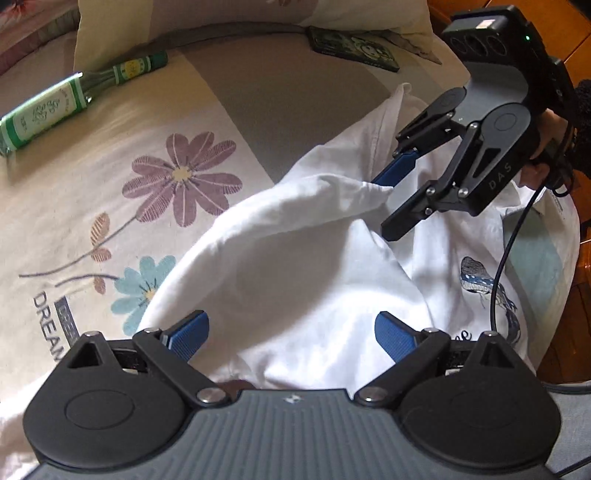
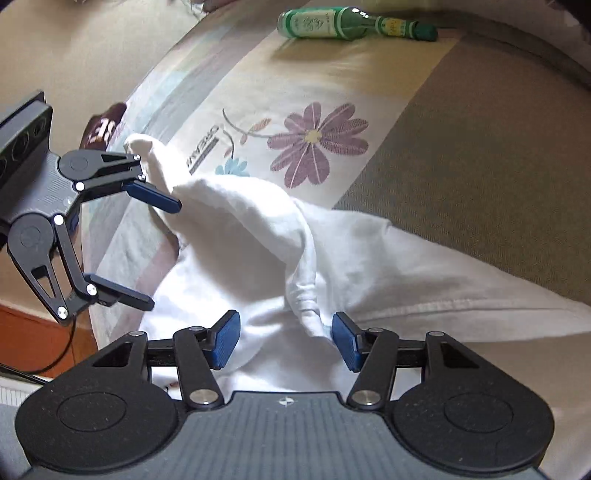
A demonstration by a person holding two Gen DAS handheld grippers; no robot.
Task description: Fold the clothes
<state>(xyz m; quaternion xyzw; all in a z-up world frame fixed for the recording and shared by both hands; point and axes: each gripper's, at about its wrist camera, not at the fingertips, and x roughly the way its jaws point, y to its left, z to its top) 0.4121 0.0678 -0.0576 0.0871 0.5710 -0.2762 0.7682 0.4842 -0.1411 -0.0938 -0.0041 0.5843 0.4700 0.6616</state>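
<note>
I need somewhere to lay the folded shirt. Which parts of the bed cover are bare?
Bare: the grey-brown band beyond the white shirt, and the flowered stretch between the shirt and the green bottle. Crowded: the near side, where the shirt bunches under the left gripper and right gripper, and by the dark patterned case.

white shirt on floral bedspread, green bottle

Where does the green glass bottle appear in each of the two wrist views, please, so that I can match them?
Left wrist view: the green bottle lies on its side at upper left, on the bedspread.
Right wrist view: the green bottle lies along the top edge, right of centre.
Shared landmark: the purple flower print, between bottle and white shirt.
</note>
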